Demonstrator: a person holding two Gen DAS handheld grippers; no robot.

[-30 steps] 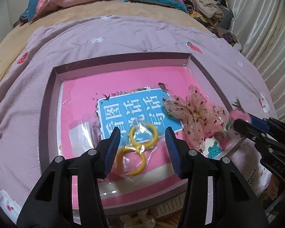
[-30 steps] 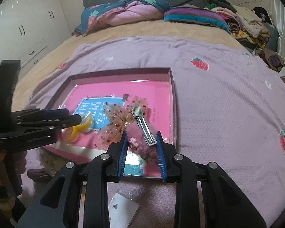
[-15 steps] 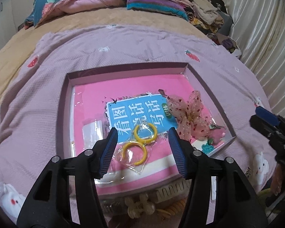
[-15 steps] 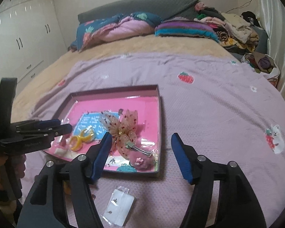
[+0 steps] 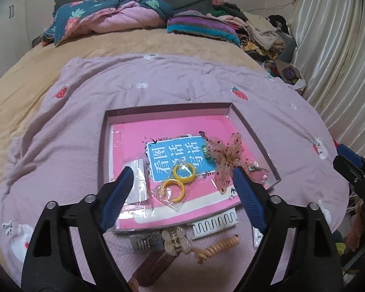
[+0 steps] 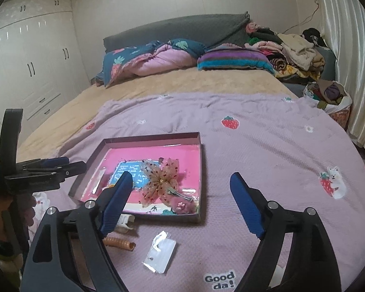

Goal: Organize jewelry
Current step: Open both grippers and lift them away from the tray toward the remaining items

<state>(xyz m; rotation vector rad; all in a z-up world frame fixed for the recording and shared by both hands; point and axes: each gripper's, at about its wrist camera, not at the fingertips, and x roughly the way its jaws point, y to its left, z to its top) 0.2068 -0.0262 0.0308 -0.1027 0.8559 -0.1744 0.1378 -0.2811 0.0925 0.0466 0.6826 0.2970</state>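
Observation:
A shallow pink-lined box (image 5: 168,109) (image 6: 201,160) lies on the lilac blanket. In it lie two yellow hoops in a clear bag (image 5: 175,182), a sheer dotted bow (image 5: 227,157) (image 6: 159,177), a pink fuzzy hair clip (image 6: 181,200) and a small clear packet (image 5: 136,180). My left gripper (image 5: 182,197) is open and empty, held above the box's near edge. My right gripper (image 6: 180,204) is open and empty, held back from the box's near right corner.
In front of the box lie a cream claw clip (image 5: 176,242), an orange spiral hair tie (image 5: 216,248) (image 6: 119,242), a white comb (image 5: 215,222), a small bagged metal item (image 5: 144,242) and a clear earring packet (image 6: 160,253). Pillows and clothes are piled at the bed's head.
Both grippers have pulled back and up from the box. The right gripper opened and left the pink hair clip in the box's near right corner.

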